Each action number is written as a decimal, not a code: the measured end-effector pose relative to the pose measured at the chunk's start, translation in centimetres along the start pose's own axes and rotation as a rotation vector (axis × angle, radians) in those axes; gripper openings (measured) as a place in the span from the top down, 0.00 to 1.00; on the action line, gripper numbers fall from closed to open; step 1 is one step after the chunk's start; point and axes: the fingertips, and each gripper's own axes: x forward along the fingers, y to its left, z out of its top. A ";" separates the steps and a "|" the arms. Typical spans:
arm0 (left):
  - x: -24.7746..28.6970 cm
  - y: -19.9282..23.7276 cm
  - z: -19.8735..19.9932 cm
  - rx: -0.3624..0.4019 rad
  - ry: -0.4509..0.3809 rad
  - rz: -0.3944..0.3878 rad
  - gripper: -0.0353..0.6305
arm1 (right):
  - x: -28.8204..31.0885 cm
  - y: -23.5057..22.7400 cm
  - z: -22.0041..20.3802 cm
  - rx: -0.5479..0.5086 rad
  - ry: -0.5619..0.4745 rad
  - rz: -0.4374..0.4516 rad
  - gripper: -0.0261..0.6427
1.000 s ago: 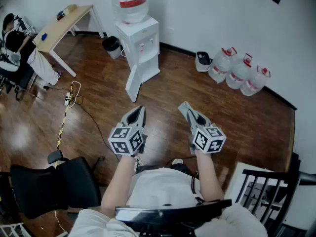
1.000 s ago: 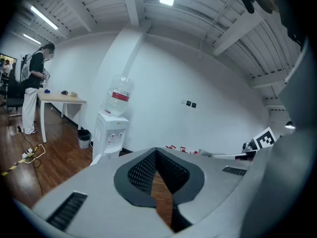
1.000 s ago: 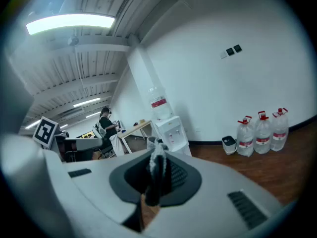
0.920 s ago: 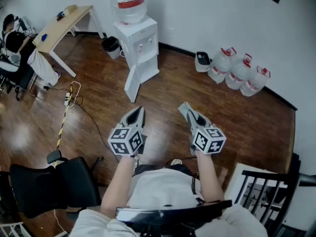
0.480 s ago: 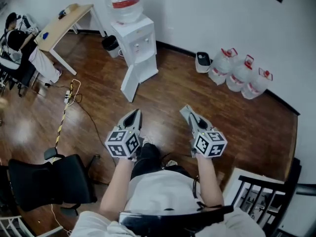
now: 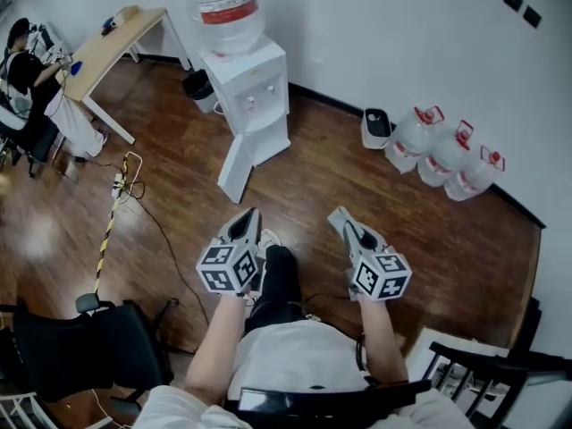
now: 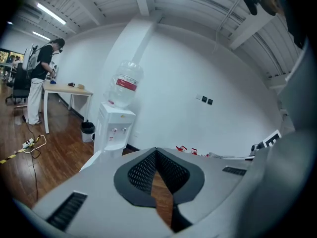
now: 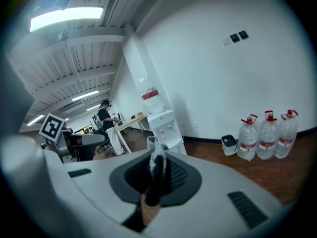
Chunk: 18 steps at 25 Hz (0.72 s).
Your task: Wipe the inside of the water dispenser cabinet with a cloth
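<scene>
In the head view, we see the water dispenser [image 6: 246, 88] against the wall, well ahead of us and a little to our left. Its cabinet door [image 6: 234, 170] is swung out toward us, so the low compartment stands open. Both tools point that way. The left gripper [image 6: 248, 217] lines up more nearly with the open door, while the right gripper [image 6: 340, 214] sits further right, on the side of the spare water bottles [image 6: 444, 159]. Bare wooden floor lies between us and the cabinet.

In the left gripper view, the left gripper [image 7: 156, 151] has its jaws pressed together at the tips with nothing caught between them. The dispenser [image 7: 113, 130] shows above and left of the tips.

In the right gripper view, the right gripper [image 8: 157, 155] pinches the cloth [image 8: 158, 163], a narrow pale strip standing on edge between the pads. The dispenser [image 8: 166, 128] sits almost straight ahead along the jaws.

We judge the wiping has not begun. The cloth hand is the farther one, so it must travel forward, leftward and down low to reach the opening, while the nearer left hand could steady the door
</scene>
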 end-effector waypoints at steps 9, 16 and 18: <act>16.7 9.7 4.4 -0.038 0.108 0.005 0.95 | 18.5 -3.3 5.9 0.008 0.130 -0.003 0.92; 25.7 15.6 6.8 -0.058 0.176 -0.011 0.95 | 31.4 -3.6 9.3 -0.012 0.143 0.002 0.92; 28.5 16.2 6.8 -0.046 0.205 -0.022 0.95 | 34.5 -4.7 9.9 0.005 0.132 0.008 0.92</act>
